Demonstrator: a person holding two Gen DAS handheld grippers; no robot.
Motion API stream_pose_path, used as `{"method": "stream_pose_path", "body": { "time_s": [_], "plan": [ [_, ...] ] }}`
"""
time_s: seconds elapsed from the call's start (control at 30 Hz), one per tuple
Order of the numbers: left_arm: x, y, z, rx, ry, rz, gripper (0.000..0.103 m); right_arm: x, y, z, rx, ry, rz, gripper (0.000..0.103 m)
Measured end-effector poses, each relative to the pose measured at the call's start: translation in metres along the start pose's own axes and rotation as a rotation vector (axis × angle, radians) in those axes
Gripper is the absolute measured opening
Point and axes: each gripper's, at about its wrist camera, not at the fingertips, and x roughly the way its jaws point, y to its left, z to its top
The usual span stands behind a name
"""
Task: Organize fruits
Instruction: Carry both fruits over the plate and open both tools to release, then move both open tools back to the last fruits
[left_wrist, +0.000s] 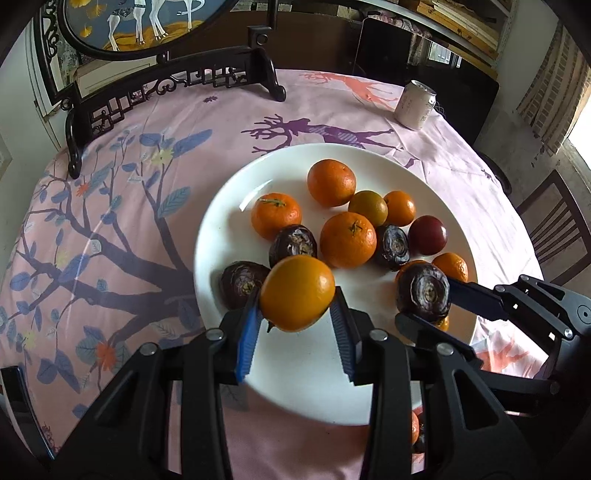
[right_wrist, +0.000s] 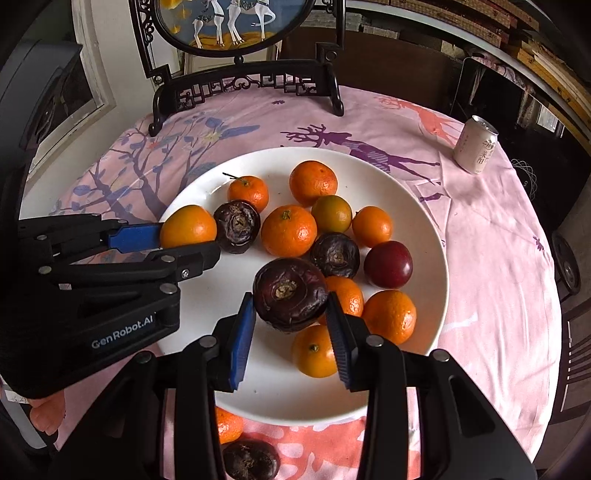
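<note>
A white plate holds several oranges, dark purple wrinkled fruits and one red plum. My left gripper is shut on an orange just above the plate's near left part. My right gripper is shut on a dark purple fruit above the plate's near part. The two grippers are side by side over the plate.
A drink can stands at the far right of the pink patterned tablecloth. A dark wooden screen stand stands at the back. An orange and a purple fruit lie on the cloth near the plate's front edge.
</note>
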Motion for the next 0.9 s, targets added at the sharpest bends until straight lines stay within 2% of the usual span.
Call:
{"method": "stream_pose_path", "body": {
  "time_s": [0.2, 0.23, 0.27, 0.3, 0.33, 0.5, 0.6, 0.67, 0.73, 0.77, 0.9],
  "plan": [
    [0.007, 0.002, 0.004, -0.008, 0.007, 0.006, 0.039, 0.009, 0.002, 0.004, -0.011, -0.002, -0.007, 0.039],
    [0.007, 0.002, 0.006, -0.01, 0.008, 0.004, 0.04, 0.009, 0.002, 0.005, -0.014, -0.008, -0.019, 0.046],
    [0.006, 0.004, 0.007, -0.018, 0.002, -0.003, 0.052, 0.009, 0.003, 0.006, -0.017, -0.015, -0.035, 0.064],
    [0.002, 0.005, 0.008, -0.025, -0.015, -0.008, 0.069, 0.006, 0.002, 0.005, -0.015, -0.035, -0.052, 0.067],
    [-0.004, 0.005, 0.008, -0.026, -0.038, -0.008, 0.073, 0.001, 0.001, 0.004, -0.011, -0.053, -0.064, 0.067],
    [-0.042, 0.007, 0.0, -0.023, -0.11, -0.034, 0.074, -0.032, -0.015, -0.006, 0.055, -0.088, -0.044, 0.067],
    [-0.07, 0.01, -0.021, -0.024, -0.16, -0.03, 0.078, -0.058, -0.022, -0.028, 0.107, -0.109, -0.033, 0.07],
    [-0.086, 0.011, -0.042, -0.021, -0.197, -0.021, 0.084, -0.074, -0.023, -0.049, 0.133, -0.131, -0.024, 0.075],
    [-0.097, 0.011, -0.063, -0.023, -0.219, -0.012, 0.084, -0.087, -0.02, -0.071, 0.15, -0.151, -0.023, 0.082],
    [-0.1, 0.011, -0.074, -0.022, -0.224, -0.009, 0.084, -0.091, -0.017, -0.082, 0.158, -0.158, -0.024, 0.085],
    [-0.101, 0.009, -0.108, -0.014, -0.204, 0.006, 0.084, -0.1, -0.006, -0.114, 0.187, -0.146, -0.015, 0.086]
  ]
}}
